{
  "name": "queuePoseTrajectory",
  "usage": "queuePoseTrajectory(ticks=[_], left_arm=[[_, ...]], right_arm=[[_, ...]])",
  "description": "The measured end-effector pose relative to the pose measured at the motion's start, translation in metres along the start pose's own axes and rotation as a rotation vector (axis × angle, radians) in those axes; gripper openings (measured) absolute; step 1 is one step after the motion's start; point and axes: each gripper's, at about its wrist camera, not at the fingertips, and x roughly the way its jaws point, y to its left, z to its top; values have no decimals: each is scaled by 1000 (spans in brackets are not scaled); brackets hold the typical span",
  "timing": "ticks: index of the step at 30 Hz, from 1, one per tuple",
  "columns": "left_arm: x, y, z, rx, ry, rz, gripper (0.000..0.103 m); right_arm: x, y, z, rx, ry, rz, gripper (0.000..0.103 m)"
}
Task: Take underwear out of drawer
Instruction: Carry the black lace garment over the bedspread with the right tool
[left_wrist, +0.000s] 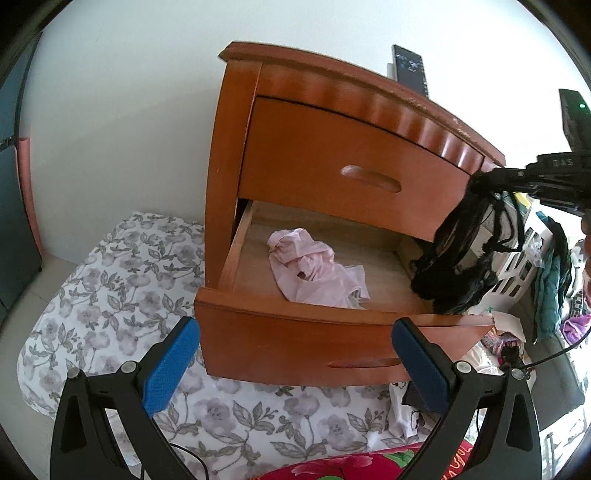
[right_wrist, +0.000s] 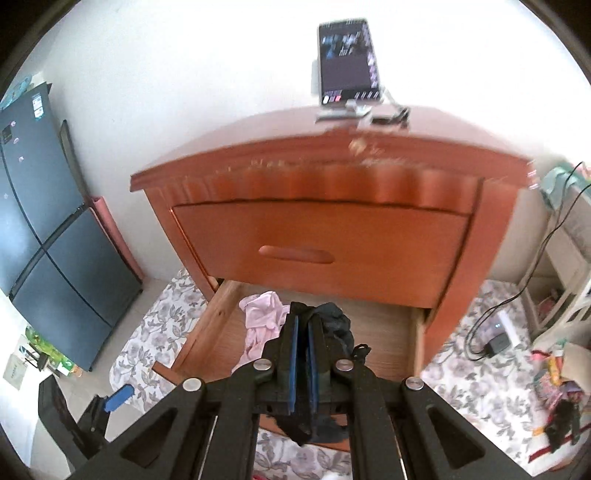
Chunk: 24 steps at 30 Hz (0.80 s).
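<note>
The lower drawer (left_wrist: 258, 325) of a wooden nightstand (left_wrist: 332, 110) stands pulled out. Crumpled pink underwear (left_wrist: 314, 269) lies on its wooden floor. Black underwear (left_wrist: 461, 254) hangs over the drawer's right end from my right gripper (left_wrist: 491, 177), which is shut on it. In the right wrist view the black underwear (right_wrist: 336, 321) bunches between the closed blue pads of my right gripper (right_wrist: 303, 325), with the pink underwear (right_wrist: 258, 321) and the drawer (right_wrist: 384, 332) below. My left gripper (left_wrist: 295, 354) is open and empty in front of the drawer's front panel.
A phone (right_wrist: 347, 62) on a stand sits atop the nightstand. The upper drawer (left_wrist: 351, 170) is shut. A floral sheet (left_wrist: 110, 277) covers the floor, with a dark fridge (right_wrist: 48, 221) at left. Clothes and a white basket (left_wrist: 517, 273) clutter the right side. A charger and cable (right_wrist: 495, 339) lie on the floor.
</note>
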Motion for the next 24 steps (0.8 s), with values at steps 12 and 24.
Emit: queuePoseTrajectory(ticks=[12, 24], left_arm=[[-18, -26, 4, 68, -28, 4, 103], [-17, -43, 2, 118, -17, 9, 103]], right_arm=[[-110, -47, -5, 16, -155, -88, 5], [-132, -121, -41, 65, -118, -275, 6]])
